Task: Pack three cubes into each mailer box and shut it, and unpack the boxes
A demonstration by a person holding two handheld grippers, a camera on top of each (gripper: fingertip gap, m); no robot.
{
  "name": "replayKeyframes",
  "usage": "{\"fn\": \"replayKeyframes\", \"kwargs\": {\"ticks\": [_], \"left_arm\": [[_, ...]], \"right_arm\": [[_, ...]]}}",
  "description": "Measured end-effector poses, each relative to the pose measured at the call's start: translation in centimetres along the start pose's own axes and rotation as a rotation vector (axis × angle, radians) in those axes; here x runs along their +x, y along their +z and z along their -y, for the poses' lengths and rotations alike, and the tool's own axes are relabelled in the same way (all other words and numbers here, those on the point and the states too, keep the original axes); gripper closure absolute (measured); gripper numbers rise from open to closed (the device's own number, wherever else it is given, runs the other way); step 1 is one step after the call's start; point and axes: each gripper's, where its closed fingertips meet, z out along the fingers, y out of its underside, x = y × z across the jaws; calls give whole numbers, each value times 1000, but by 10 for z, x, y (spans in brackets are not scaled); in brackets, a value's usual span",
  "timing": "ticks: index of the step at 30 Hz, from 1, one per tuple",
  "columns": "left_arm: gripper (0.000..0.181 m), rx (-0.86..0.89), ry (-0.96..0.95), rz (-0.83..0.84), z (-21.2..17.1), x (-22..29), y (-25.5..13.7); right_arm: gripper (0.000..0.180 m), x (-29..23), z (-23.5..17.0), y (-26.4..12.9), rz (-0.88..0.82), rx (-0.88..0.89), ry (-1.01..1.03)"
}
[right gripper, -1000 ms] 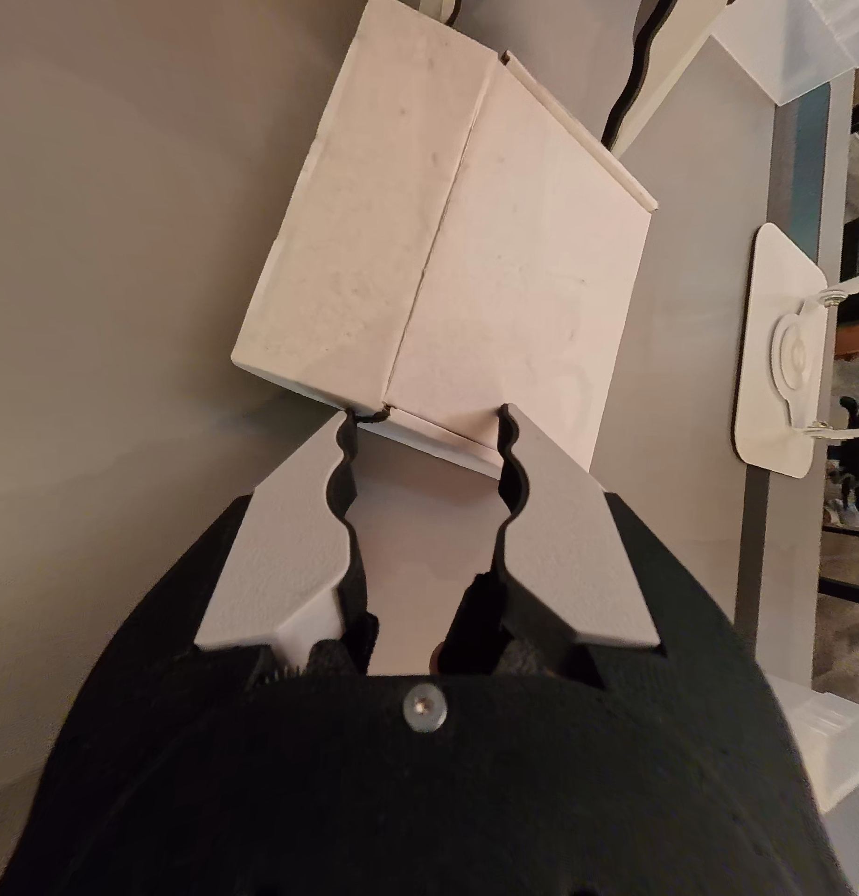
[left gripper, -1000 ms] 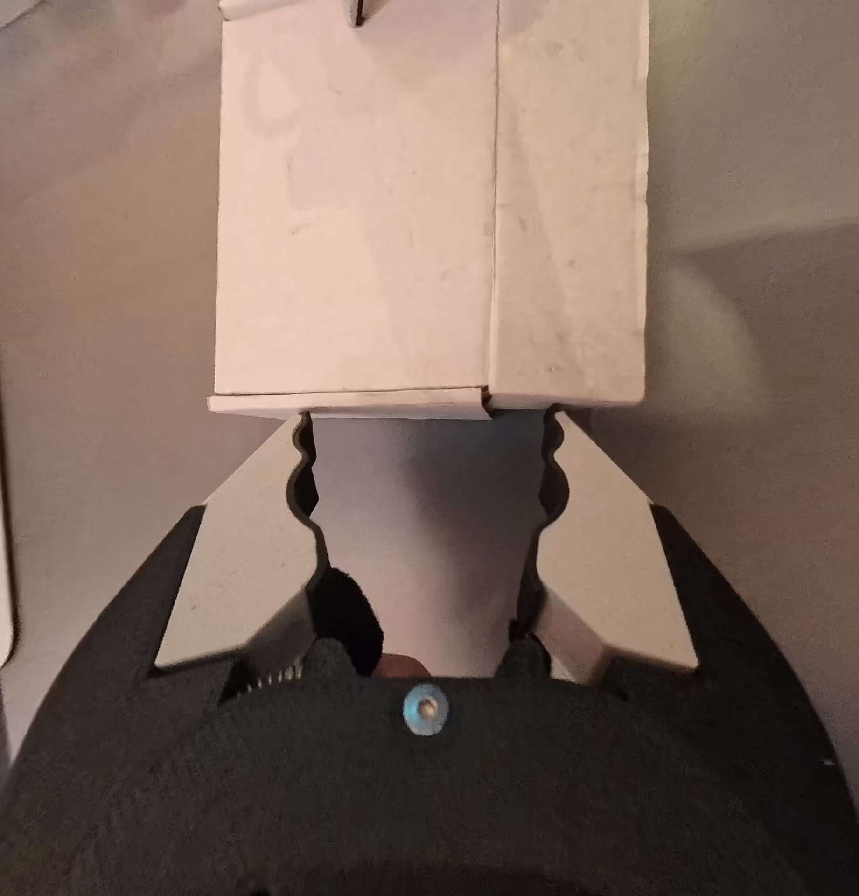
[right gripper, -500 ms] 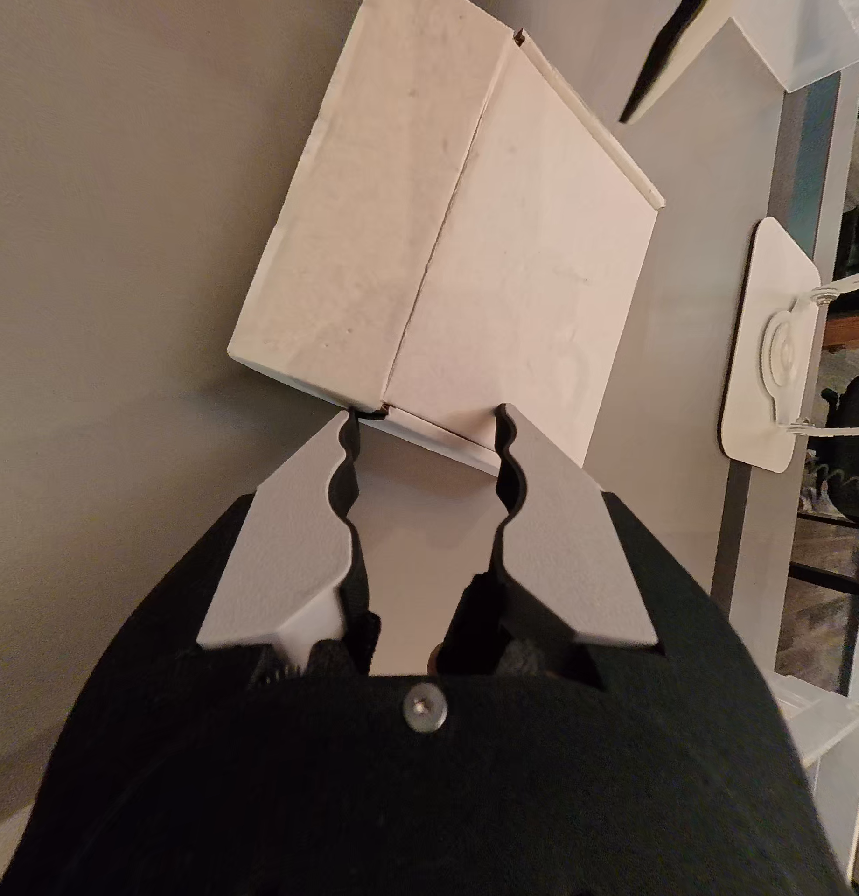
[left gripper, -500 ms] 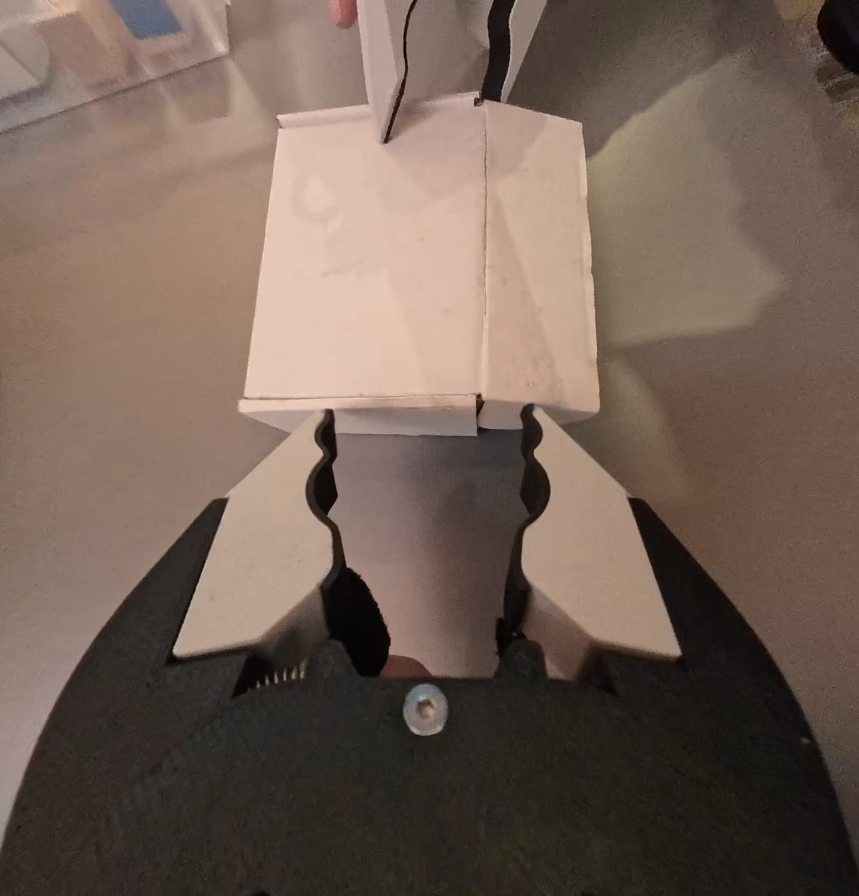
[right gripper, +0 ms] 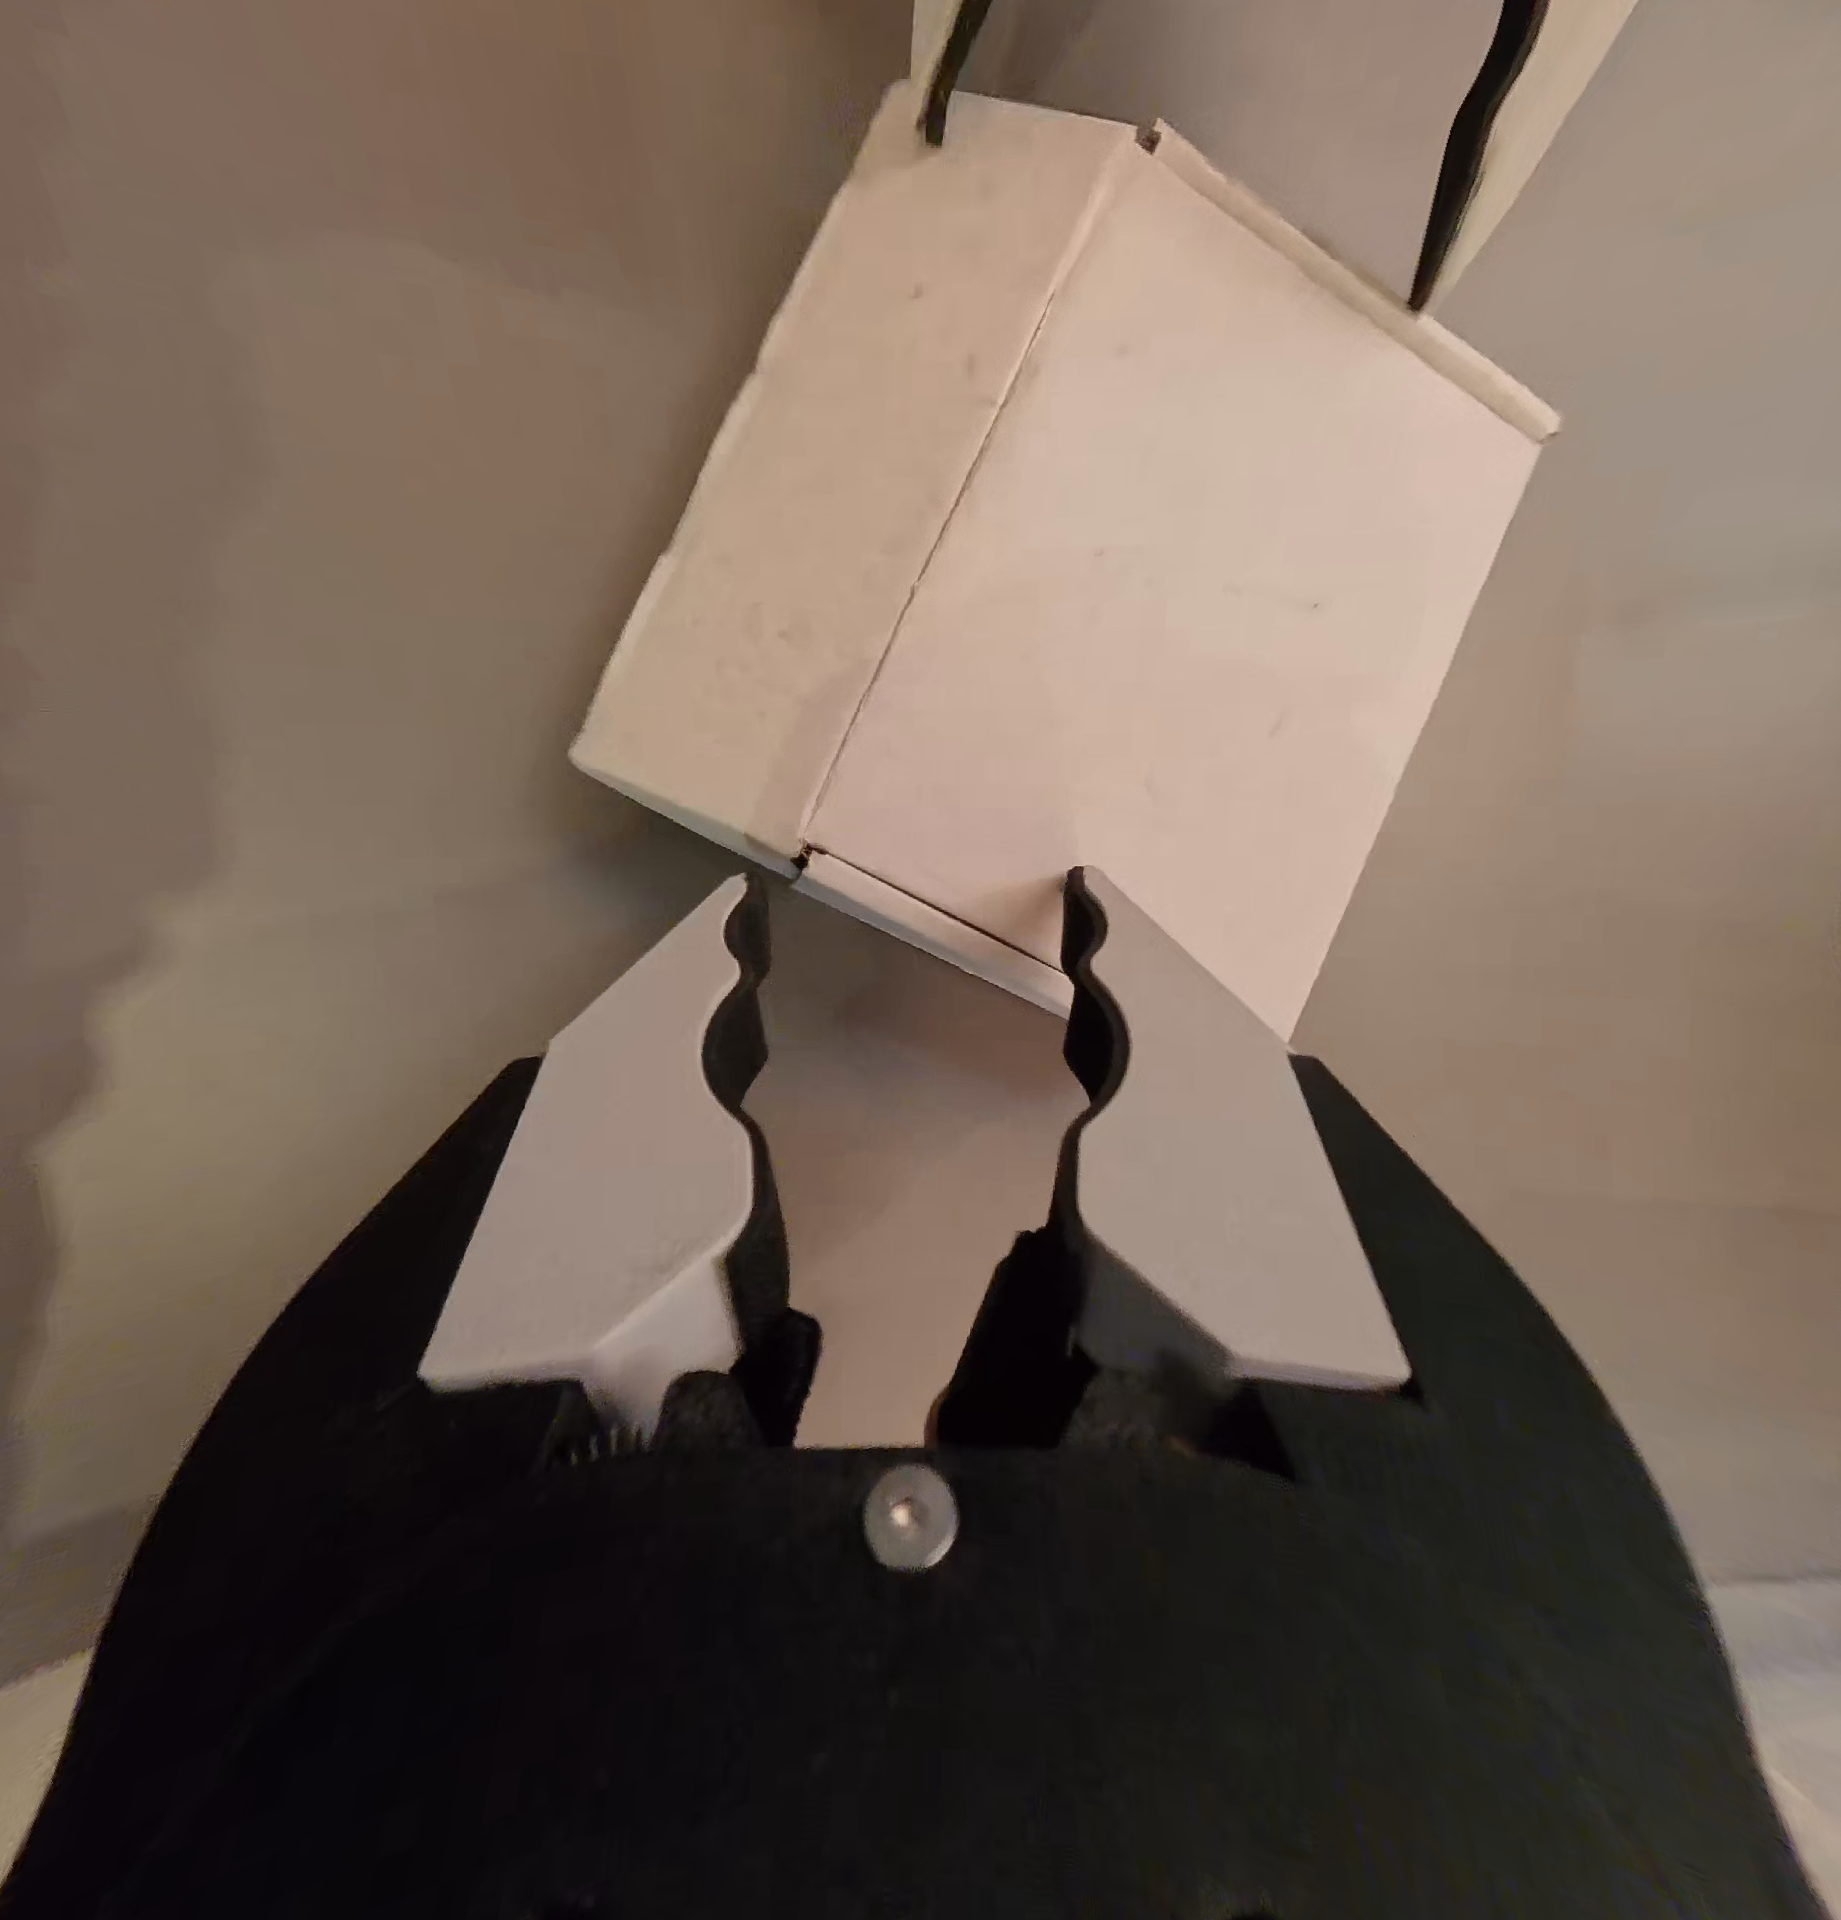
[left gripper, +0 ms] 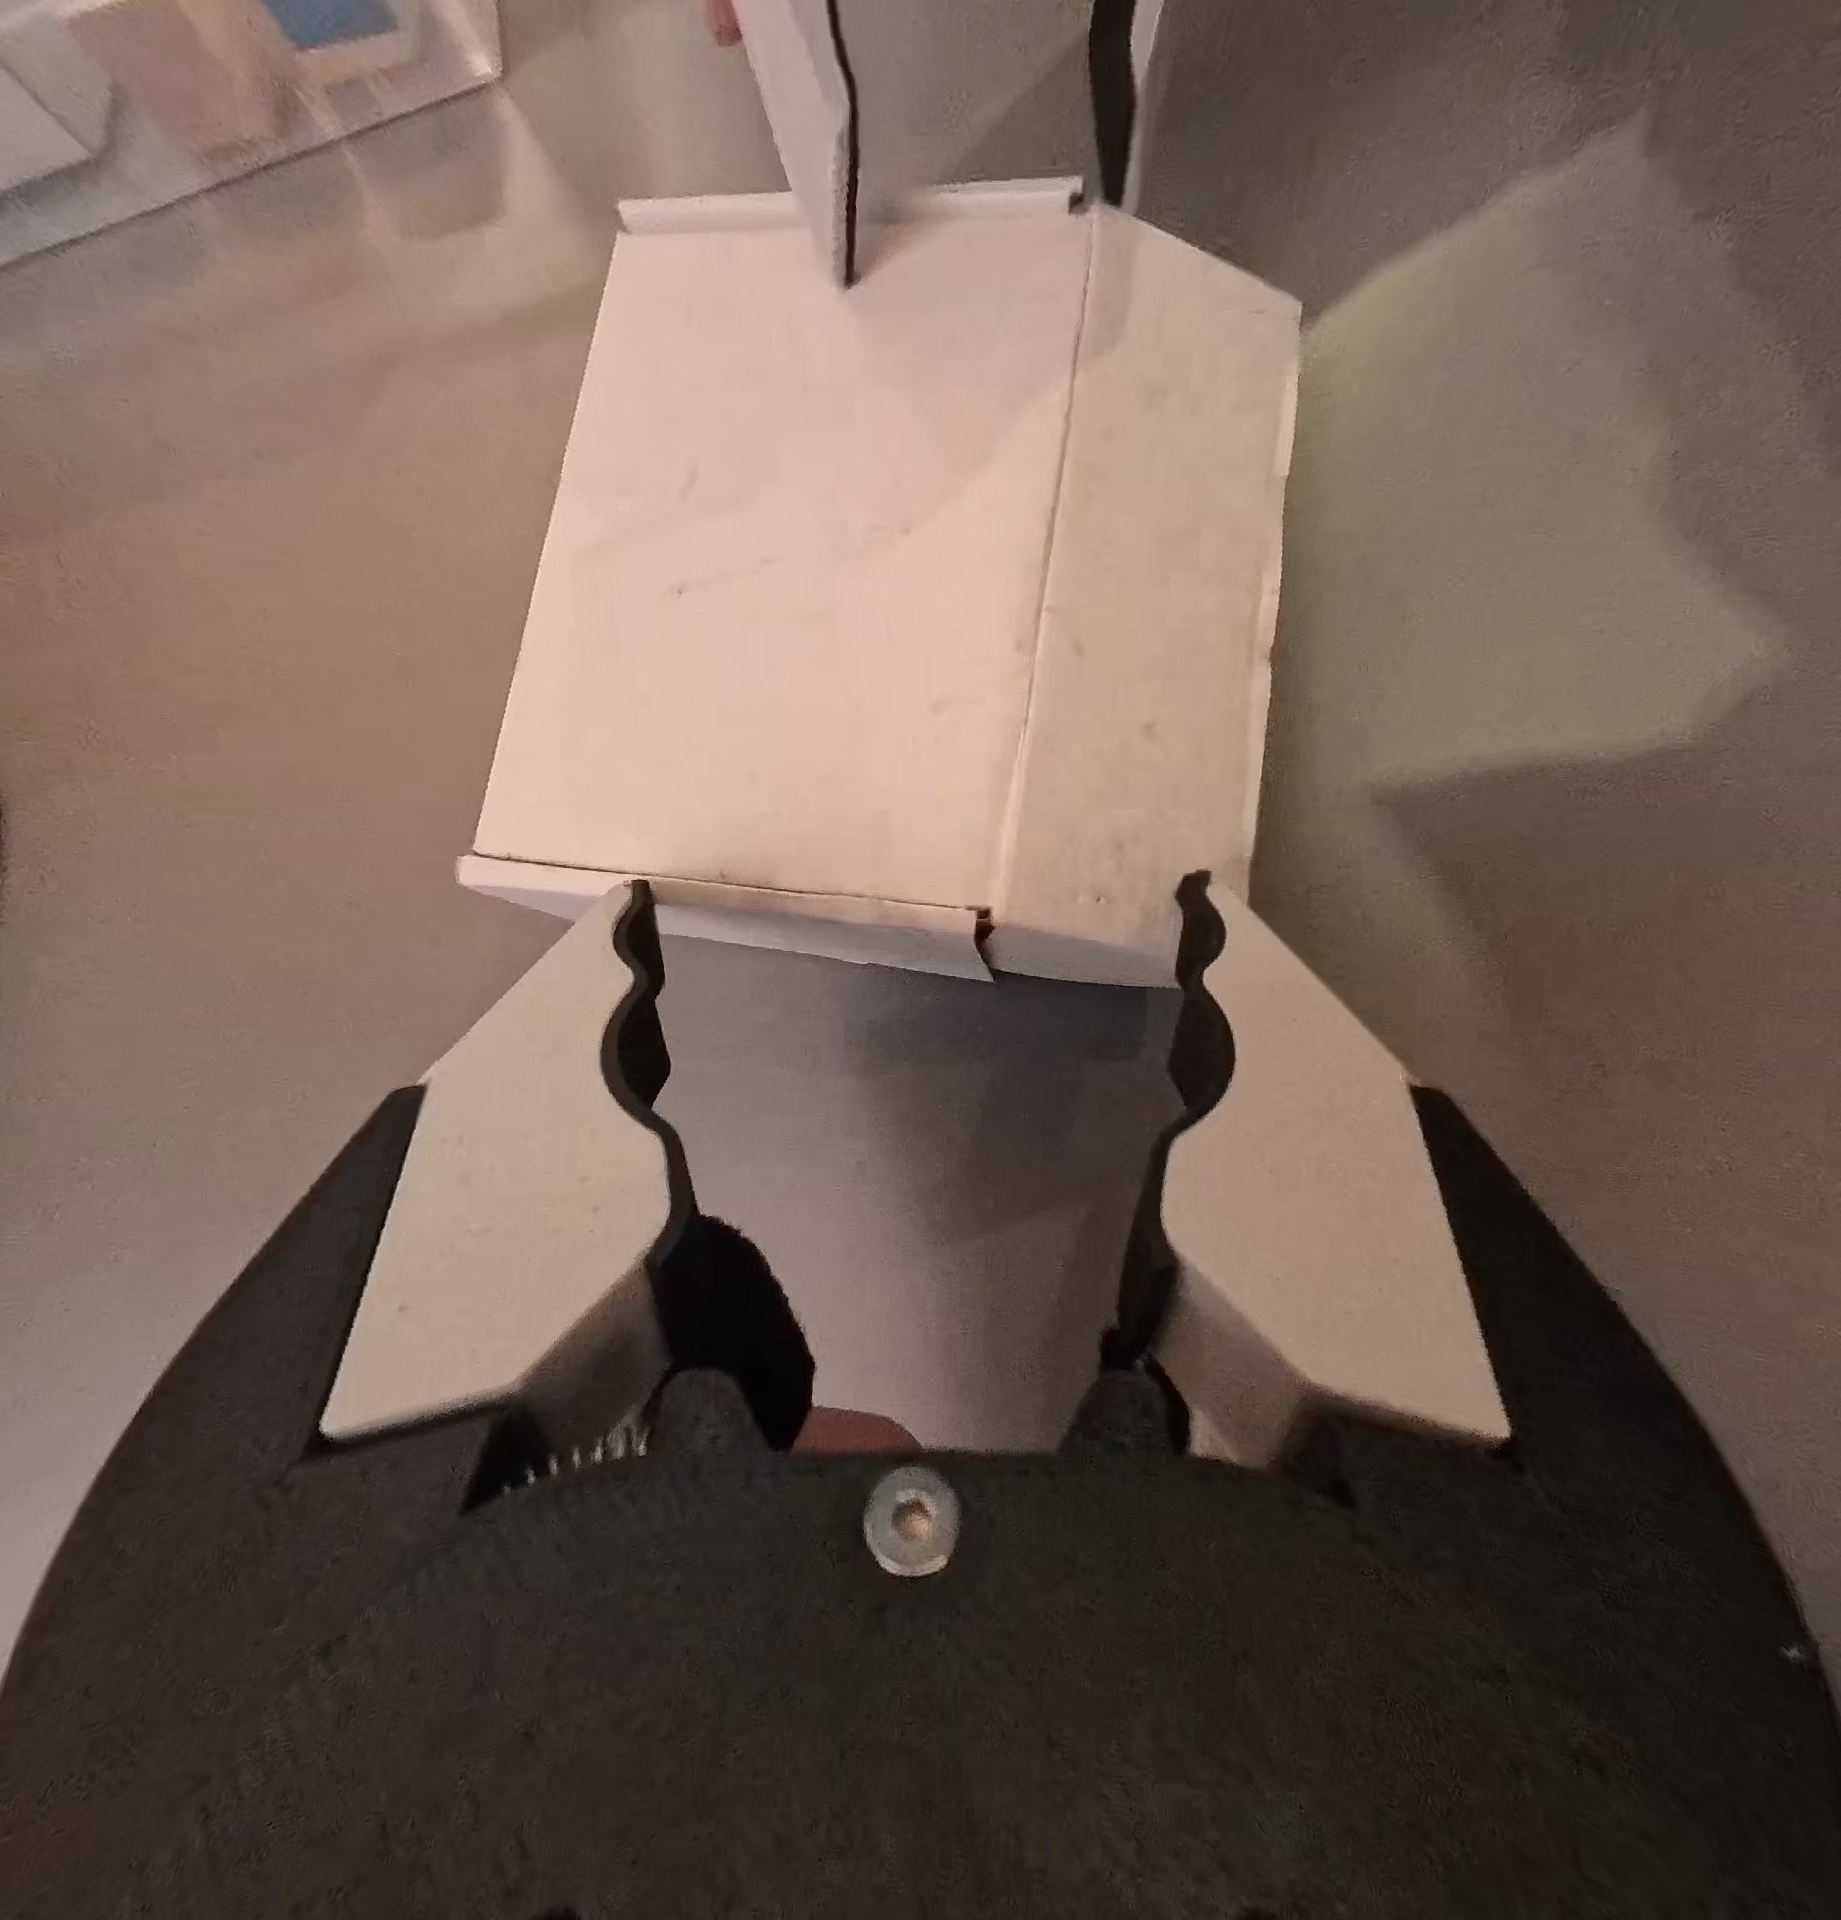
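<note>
The fingers (left gripper: 542,1122) of the left gripper (left gripper: 911,894) are spread apart, tips touching the near end of the closed white mailer box (left gripper: 854,582) on the grey table (left gripper: 220,520); the right gripper (right gripper: 911,888) likewise stands spread against the box's opposite end, the box (right gripper: 1103,582) lying askew between both grippers.

Left gripper (left gripper: 911,894): jaws spread wide, nothing between them, both tips at the near edge of a closed white box (left gripper: 843,540). Contact there cannot be confirmed. Right gripper (right gripper: 905,883): jaws likewise apart and empty, tips at the opposite end of the same box. Each gripper's tips also show at the top of the other's wrist view, meeting the box's far end.
</note>
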Motion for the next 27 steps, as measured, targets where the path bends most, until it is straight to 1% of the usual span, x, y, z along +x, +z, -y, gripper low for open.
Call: {"fn": "replayKeyframes", "kwargs": {"ticks": [4, 7, 9, 11, 14, 17, 19, 22, 24, 27], "left_arm": [[89, -11, 49, 74, -2, -6, 4], [93, -11, 88, 147, -4, -9, 7], [94, -5, 106, 192, -5, -11, 9], [90, -7, 125, 229, -5, -10, 12], [89, -58, 174, 307, -8, -13, 16], [92, -87, 205, 371, -9, -20, 20], [93, -99, 205, 390, -8, -22, 20], [98, -101, 210, 437, -7, -25, 21], [99, -101, 206, 454, -7, -25, 21], [99, -84, 202, 464, -7, -26, 22]], "right_arm": [[126, 0, 2, -3, 79, -15, 45], [126, 3, 3, -2, 68, -35, 94], [126, 2, 3, -1, 14, -61, 103], [126, 0, 2, 1, -56, -100, 93], [122, -1, 1, 5, -157, -154, 97], [122, -1, 1, 7, -243, -189, 117], [119, 1, 0, 10, -326, -219, 115], [122, 5, -3, 12, -458, -278, 90], [122, 5, -3, 13, -504, -276, 73], [124, 5, -3, 14, -522, -264, 64]]}}
